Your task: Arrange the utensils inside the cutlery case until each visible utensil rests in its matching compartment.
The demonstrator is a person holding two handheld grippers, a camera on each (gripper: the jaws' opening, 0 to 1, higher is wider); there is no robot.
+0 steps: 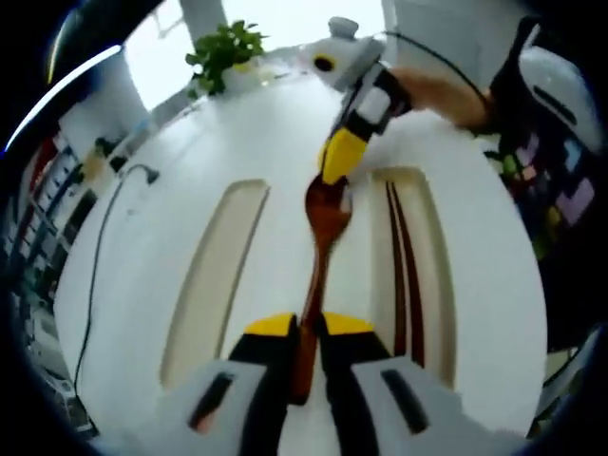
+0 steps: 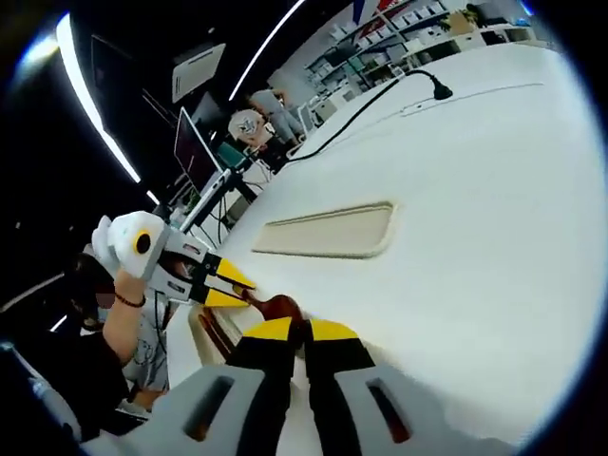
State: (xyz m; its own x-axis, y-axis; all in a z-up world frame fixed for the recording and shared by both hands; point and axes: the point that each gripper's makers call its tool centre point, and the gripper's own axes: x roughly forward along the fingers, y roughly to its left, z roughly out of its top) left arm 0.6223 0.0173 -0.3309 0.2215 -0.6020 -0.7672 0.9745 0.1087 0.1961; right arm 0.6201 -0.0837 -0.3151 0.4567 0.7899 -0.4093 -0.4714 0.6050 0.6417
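Left gripper view — left gripper clamps spoon.

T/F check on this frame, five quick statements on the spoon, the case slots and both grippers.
1. The left gripper is shut on the wooden spoon's handle. True.
2. The right gripper touches the spoon at its bowl end. True.
3. The spoon lies in the left compartment. False: it is held between the two compartments, and that one holds nothing.
4. The right compartment holds dark chopsticks. True.
5. A potted plant stands inside the cutlery case. False: it stands at the table's far edge.
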